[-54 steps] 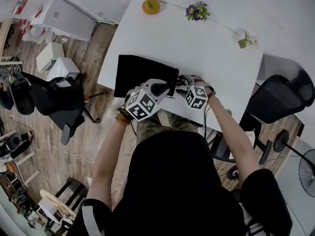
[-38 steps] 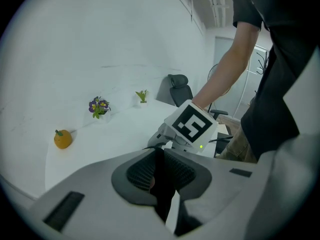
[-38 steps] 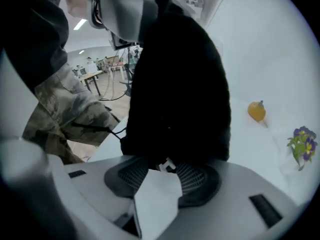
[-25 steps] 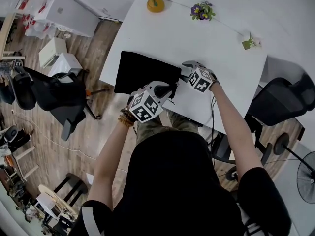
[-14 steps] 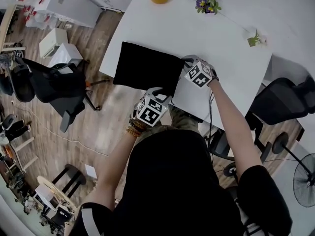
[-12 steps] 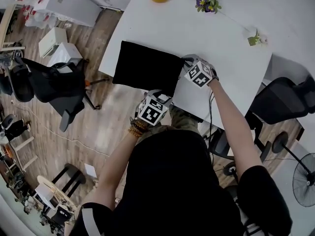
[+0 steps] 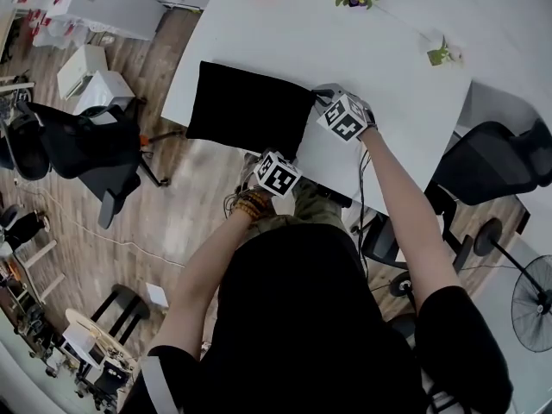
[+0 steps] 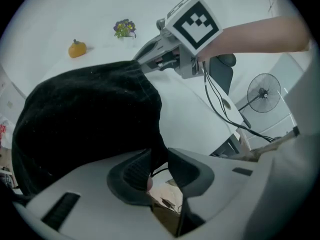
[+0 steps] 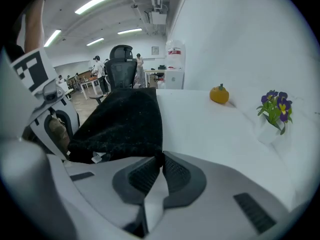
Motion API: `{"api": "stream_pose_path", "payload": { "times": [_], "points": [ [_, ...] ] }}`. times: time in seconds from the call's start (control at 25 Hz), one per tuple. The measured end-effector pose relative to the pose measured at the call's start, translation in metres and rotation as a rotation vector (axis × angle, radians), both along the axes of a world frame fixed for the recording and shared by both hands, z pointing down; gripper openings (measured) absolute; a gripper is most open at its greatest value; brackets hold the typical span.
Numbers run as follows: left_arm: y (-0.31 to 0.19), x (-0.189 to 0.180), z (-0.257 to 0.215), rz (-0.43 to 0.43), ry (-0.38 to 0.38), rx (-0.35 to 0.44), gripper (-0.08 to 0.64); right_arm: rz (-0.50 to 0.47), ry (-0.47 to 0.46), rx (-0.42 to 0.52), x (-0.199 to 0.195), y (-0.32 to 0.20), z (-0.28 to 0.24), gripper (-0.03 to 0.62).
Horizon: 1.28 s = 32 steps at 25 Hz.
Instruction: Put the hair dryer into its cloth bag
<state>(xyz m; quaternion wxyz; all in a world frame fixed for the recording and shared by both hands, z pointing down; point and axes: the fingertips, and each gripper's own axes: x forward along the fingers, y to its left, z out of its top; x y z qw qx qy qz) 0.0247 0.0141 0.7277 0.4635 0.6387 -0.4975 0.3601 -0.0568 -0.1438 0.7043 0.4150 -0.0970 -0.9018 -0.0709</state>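
Clenching the right gripper (image 9: pixel 160 159) on a corner of the black cloth bag (image 7: pixel 246 110) lying on the white table (image 7: pixel 388 84). Closing the left gripper (image 8: pixel 160 159), jaws half-parted around the bag's edge, not yet pinching.

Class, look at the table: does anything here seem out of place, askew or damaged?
The black bag sits right at the table's near edge, and one corner hangs off it over the floor. The right gripper pinches another corner. Nothing looks spilled or damaged.
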Motion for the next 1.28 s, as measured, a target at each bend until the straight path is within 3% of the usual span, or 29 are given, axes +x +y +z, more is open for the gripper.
{"api": "stream_pose_path", "payload": {
  "times": [0.4,0.92,1.28],
  "points": [
    [0.025,0.001,0.002,0.058,0.018,-0.018,0.067,0.017,0.041,0.0,0.033,0.008,0.0,0.037],
    [0.076,-0.003,-0.006,0.16,0.067,0.013,0.055,0.228,0.157,-0.017,0.116,0.053,0.005,0.037],
    [0.112,-0.023,-0.016,0.205,0.061,0.09,0.052,0.364,0.198,-0.036,0.14,0.109,0.009,0.037]
  ]
}}
